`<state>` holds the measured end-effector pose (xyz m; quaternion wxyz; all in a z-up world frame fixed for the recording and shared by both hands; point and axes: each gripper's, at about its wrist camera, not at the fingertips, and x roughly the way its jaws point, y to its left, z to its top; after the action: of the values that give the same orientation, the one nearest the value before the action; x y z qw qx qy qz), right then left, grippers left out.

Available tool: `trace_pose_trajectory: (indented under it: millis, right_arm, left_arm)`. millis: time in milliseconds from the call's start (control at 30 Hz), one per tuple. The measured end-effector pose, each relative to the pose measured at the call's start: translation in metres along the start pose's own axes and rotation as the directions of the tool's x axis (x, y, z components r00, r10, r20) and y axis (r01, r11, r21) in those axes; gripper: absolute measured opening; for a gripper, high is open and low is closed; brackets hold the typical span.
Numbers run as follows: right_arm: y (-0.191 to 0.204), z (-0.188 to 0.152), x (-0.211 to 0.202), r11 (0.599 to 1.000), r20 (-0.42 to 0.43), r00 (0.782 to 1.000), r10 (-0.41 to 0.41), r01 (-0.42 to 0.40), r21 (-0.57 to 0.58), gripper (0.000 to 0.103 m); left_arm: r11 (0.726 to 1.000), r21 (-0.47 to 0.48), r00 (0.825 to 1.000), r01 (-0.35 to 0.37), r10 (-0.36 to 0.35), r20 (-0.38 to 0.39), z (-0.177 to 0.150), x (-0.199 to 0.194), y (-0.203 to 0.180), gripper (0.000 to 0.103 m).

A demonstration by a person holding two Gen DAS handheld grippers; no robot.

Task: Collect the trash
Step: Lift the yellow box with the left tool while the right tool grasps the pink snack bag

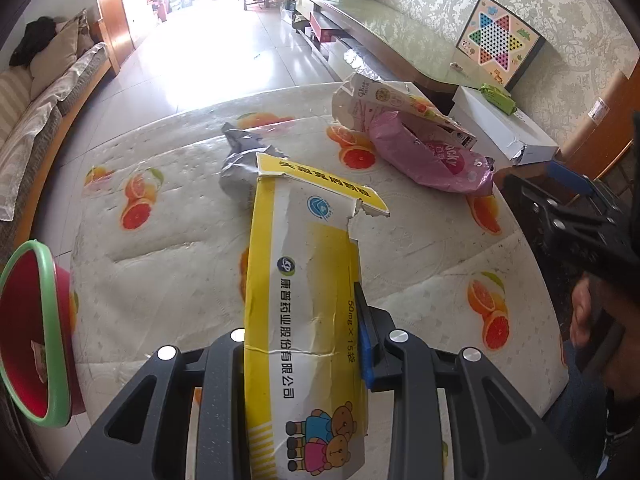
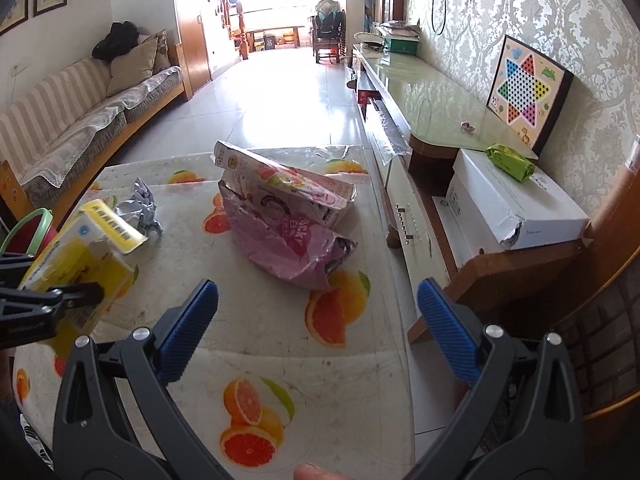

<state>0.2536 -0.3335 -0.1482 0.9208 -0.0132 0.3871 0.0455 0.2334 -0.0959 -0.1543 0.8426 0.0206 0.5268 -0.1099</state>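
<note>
On the fruit-print table [image 1: 168, 240], left fingers [image 1: 366, 332] clamp a torn yellow-and-white carton [image 1: 304, 304]; right fingers [image 2: 444, 320] spread apart.

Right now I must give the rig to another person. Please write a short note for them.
Left gripper: jaws shut on the yellow box, lifted off the table.
Right gripper: jaws open, empty, pointing toward the pink bag.
On the table: pink bag, torn carton lying on it, crumpled paper.
Red bin stands at the left.
Left to do: drop the box, then collect the rest.
</note>
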Motion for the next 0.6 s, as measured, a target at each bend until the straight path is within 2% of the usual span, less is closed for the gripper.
trace_pose_trajectory:
  millis: [200, 267, 433, 467, 500, 600]
  right_arm:
    - [0.01, 0.021, 0.05, 0.992, -0.04, 0.998, -0.054, 0.05, -0.114, 0.098]
    - [0.009, 0.022, 0.067, 0.992, -0.083, 0.996, -0.039, 0.029, -0.119, 0.098]
    - [0.011, 0.018, 0.087, 0.992, -0.152, 0.985, 0.077, -0.09, -0.085, 0.098]
    - [0.012, 0.016, 0.089, 0.991, -0.157, 0.984, 0.086, -0.1, -0.084, 0.093]
    - [0.014, 0.015, 0.089, 0.99, -0.165, 0.981, 0.099, -0.113, -0.082, 0.077]
    - [0.02, 0.012, 0.09, 0.987, -0.201, 0.971, 0.132, -0.148, -0.068, 0.048]
  left_arm:
    - [0.998, -0.058, 1.0, -0.002, 0.002, 0.008, -0.03, -0.02, 0.033, 0.027]
    - [0.997, -0.077, 1.0, 0.0, 0.001, 0.009, -0.037, -0.022, 0.04, 0.027]
    - [0.994, -0.108, 1.0, 0.003, -0.002, 0.013, -0.049, -0.025, 0.054, 0.027]
    - [0.994, -0.109, 1.0, 0.001, 0.001, 0.014, -0.05, -0.025, 0.055, 0.027]
    - [0.994, -0.11, 1.0, -0.001, 0.003, 0.017, -0.051, -0.026, 0.056, 0.027]
    - [0.993, -0.118, 1.0, 0.006, -0.003, 0.024, -0.056, -0.029, 0.061, 0.028]
